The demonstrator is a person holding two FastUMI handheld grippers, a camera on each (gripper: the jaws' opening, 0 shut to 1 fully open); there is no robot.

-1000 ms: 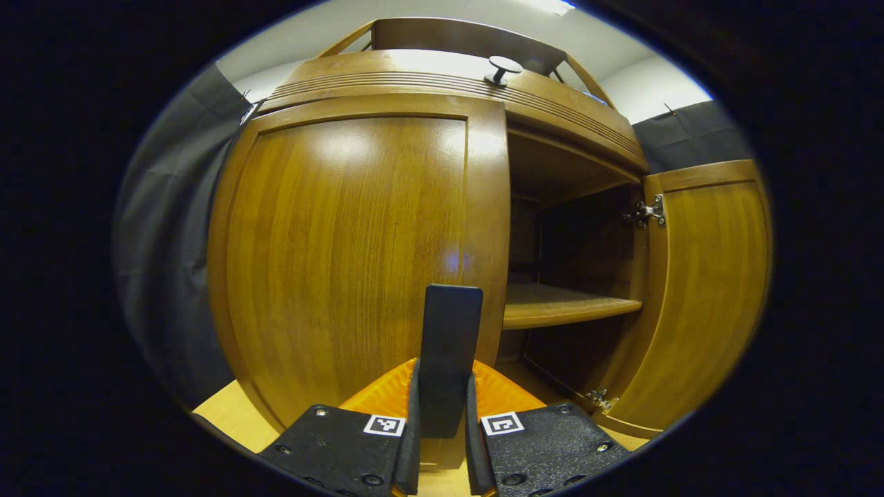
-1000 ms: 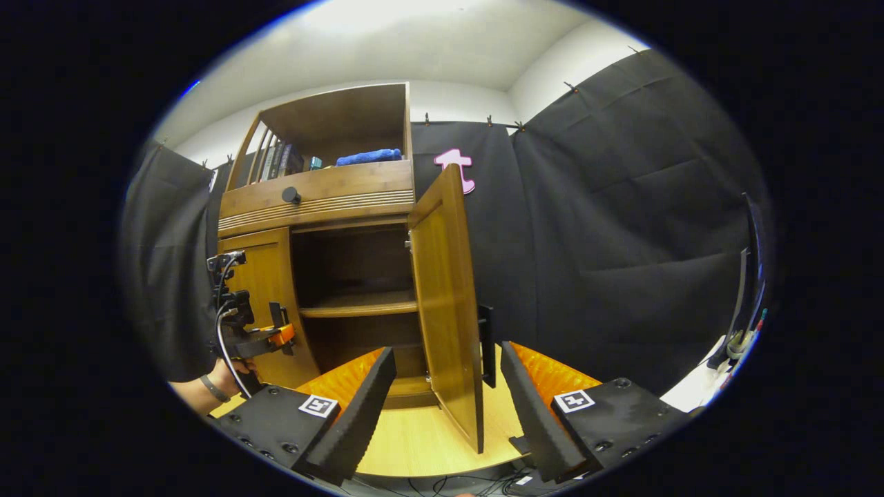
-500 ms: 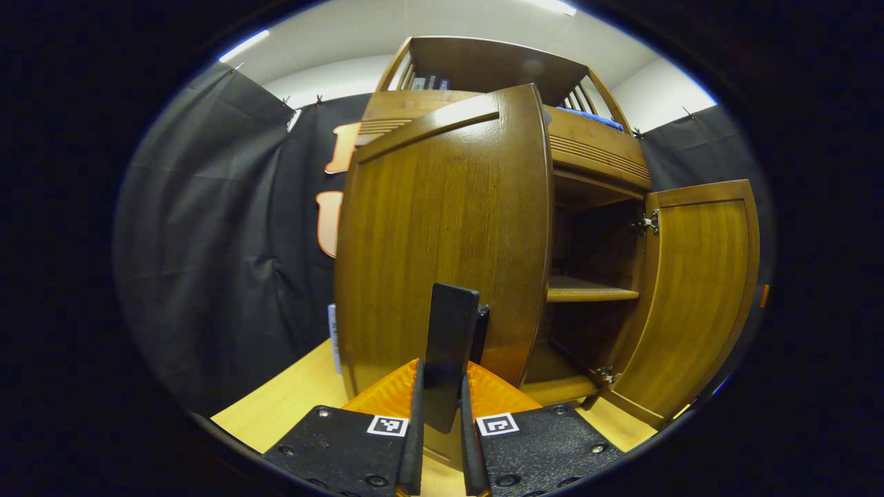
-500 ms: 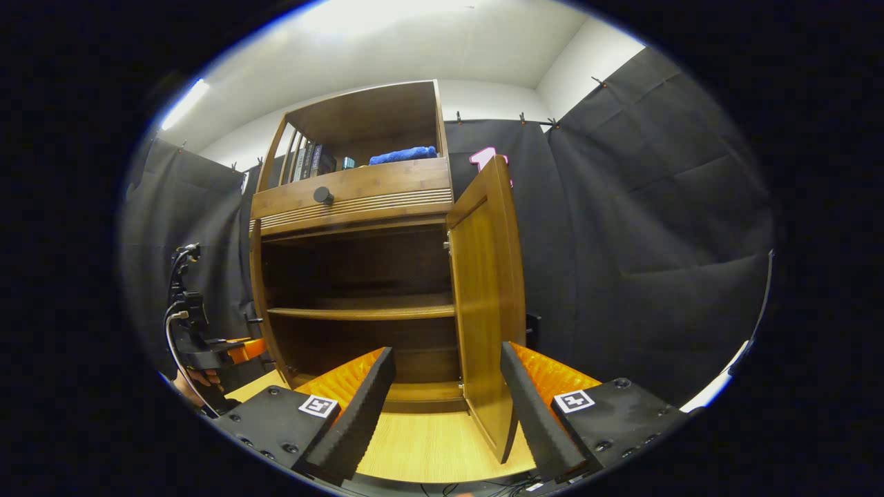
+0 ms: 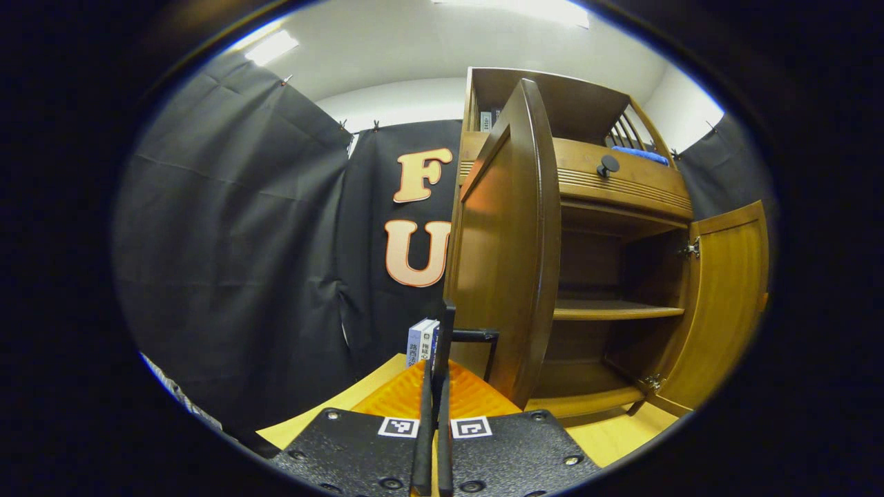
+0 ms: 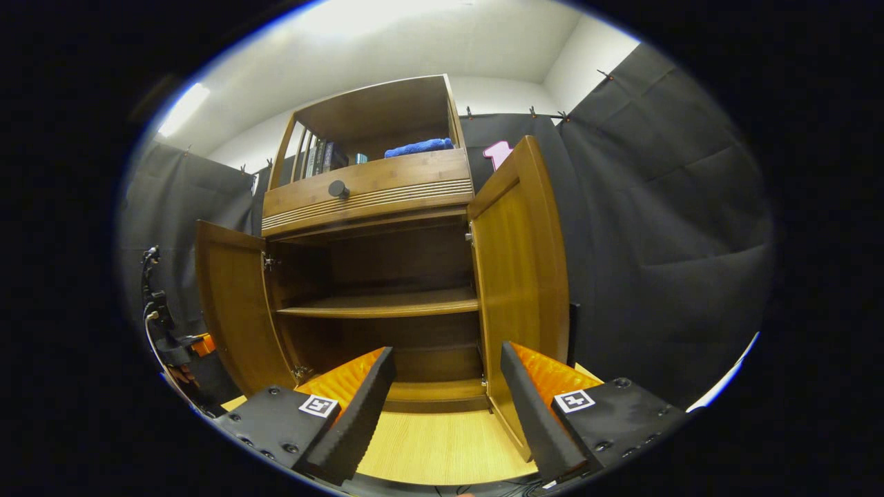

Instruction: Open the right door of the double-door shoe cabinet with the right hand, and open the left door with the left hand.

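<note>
The wooden shoe cabinet stands with both doors swung out. In the left gripper view the left door [image 5: 504, 262] shows nearly edge-on, and my left gripper [image 5: 435, 393] is shut on its dark bar handle [image 5: 447, 331]. The right door [image 5: 725, 297] hangs wide at the far side. In the right gripper view my right gripper [image 6: 445, 386] is open, holds nothing and sits back from the cabinet, just left of the right door [image 6: 521, 276]. That door's handle [image 6: 573, 331] peeks out behind its edge. The left door [image 6: 228, 304] and the left gripper [image 6: 183, 345] appear at the far left.
Inside is a bare wooden shelf [image 6: 387, 304]. Above the doors runs a drawer with a round knob [image 6: 338, 188]; the open top holds books and a blue cloth [image 6: 418, 146]. A small box [image 5: 421, 342] stands beside the cabinet. The cabinet rests on a light wooden floor [image 6: 442, 449].
The left door has swung from shut to wide open, drawn by my left gripper on its handle. My right gripper stayed open and turned slightly toward the cabinet's middle.
</note>
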